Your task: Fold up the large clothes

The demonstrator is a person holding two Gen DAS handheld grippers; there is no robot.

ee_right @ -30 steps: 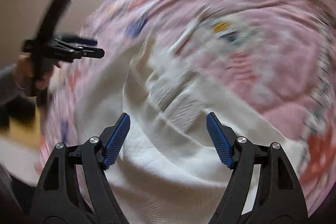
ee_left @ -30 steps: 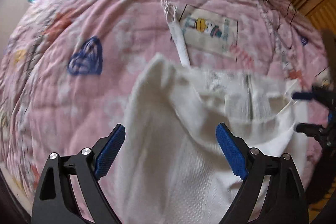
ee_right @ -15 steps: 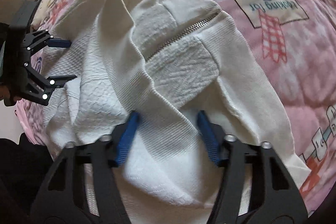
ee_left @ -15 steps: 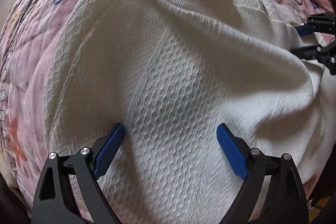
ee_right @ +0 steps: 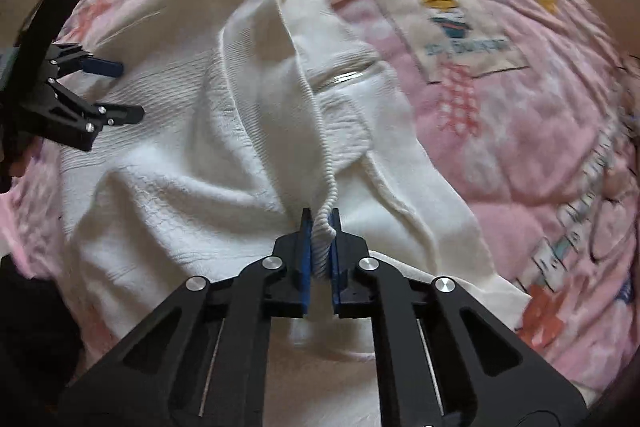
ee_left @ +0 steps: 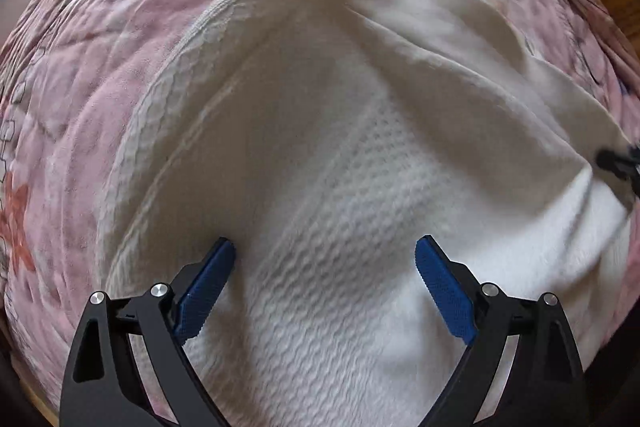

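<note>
Pink quilted bed (ee_left: 100,75) carrying a rumpled white sweater (ee_left: 340,155), one claw already gripping it.

At the bottom centre of the right view, the right claw (ee_right: 320,227) has just been closing and now pinches the sweater's ribbed edge (ee_right: 326,163), likely to lift it for a fold. The left claw (ee_left: 324,279) hangs with jaws wide apart over the knit at the lower middle of its view, probably lining up a second hold.

Right claw (ee_right: 320,231) pointed steeply down, jaws just closed, blue pads (ee_right: 305,247) pinching a ribbed fold. Left claw (ee_left: 325,283) pointed straight down, jaws spread wide, pads (ee_left: 444,291) gripping nothing.
</note>
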